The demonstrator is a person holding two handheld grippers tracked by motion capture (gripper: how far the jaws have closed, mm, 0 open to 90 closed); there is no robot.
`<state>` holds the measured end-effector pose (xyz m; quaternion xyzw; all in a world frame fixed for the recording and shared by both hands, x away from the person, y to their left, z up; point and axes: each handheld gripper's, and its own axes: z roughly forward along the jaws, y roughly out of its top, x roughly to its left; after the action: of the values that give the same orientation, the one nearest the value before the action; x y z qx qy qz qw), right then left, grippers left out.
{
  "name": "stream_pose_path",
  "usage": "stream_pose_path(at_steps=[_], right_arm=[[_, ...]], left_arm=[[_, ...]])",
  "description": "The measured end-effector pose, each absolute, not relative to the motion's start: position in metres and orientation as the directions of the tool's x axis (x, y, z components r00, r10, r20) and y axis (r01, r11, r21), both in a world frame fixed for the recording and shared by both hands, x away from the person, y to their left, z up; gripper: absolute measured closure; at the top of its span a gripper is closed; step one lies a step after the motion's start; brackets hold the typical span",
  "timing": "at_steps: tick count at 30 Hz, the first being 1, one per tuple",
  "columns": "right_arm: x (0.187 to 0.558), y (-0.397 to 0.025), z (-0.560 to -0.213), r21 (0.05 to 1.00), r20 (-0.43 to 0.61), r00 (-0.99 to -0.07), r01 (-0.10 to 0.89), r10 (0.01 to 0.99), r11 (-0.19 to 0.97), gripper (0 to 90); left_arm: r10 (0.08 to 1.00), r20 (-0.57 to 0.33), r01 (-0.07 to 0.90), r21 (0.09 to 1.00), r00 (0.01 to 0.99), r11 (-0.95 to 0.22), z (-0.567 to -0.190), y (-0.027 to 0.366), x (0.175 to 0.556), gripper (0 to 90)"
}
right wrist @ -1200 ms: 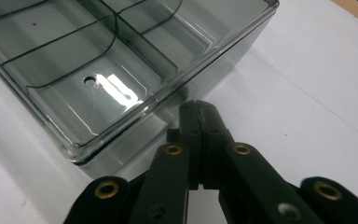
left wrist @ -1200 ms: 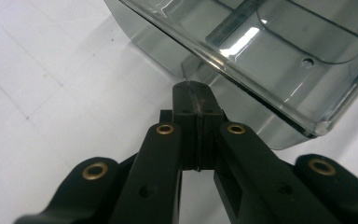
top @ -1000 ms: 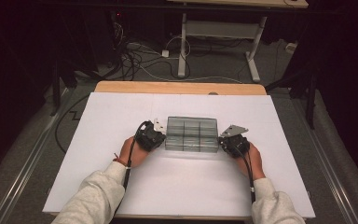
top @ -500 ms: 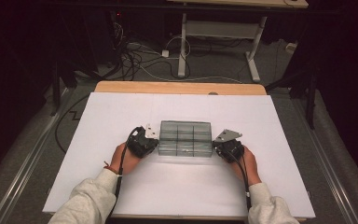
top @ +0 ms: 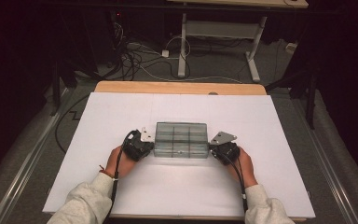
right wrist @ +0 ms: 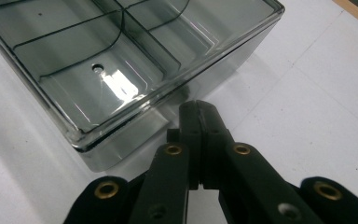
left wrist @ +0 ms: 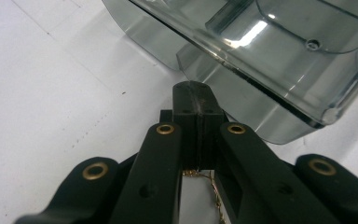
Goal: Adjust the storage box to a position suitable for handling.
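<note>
The clear smoky-grey plastic divided box (top: 181, 139) sits between my two grippers, its long axis running straight from one to the other. My left gripper (left wrist: 196, 95) has its jaws pressed together on nothing, tips at the box's end wall; my right gripper (right wrist: 196, 112) is the same at the opposite end. Whether the tips touch the plastic is hard to tell. Bare white tabletop (top: 270, 126) lies open on my outer sides.
</note>
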<state>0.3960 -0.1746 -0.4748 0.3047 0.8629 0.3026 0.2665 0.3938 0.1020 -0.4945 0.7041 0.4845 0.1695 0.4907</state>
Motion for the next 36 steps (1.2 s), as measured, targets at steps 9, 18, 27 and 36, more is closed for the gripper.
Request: stream_pose_path(at_steps=[9, 18, 27, 36], right_arm=[[0.394, -0.174, -0.476, 0.682, -0.299, -0.671, 0.347, 0.679, 0.644, 89.7], [0.390, -0.184, -0.469, 0.742, -0.277, -0.661, 0.314, 0.698, 0.592, 87.1], [0.385, -0.196, -0.456, 0.799, -0.243, -0.660, 0.280, 0.711, 0.532, 84.7], [0.375, -0.204, -0.437, 0.842, -0.249, -0.658, 0.217, 0.711, 0.495, 81.5]], left_arm=[[0.833, -0.250, 0.511, 0.858, 0.494, -0.046, -0.494, 0.106, 0.393, 87.1], [0.832, -0.237, 0.465, 0.885, 0.502, -0.028, -0.485, 0.115, 0.390, 86.9], [0.823, -0.234, 0.407, 0.913, 0.518, 0.003, -0.473, 0.121, 0.385, 86.8], [0.805, -0.223, 0.325, 0.945, 0.550, 0.040, -0.457, 0.123, 0.372, 86.7]])
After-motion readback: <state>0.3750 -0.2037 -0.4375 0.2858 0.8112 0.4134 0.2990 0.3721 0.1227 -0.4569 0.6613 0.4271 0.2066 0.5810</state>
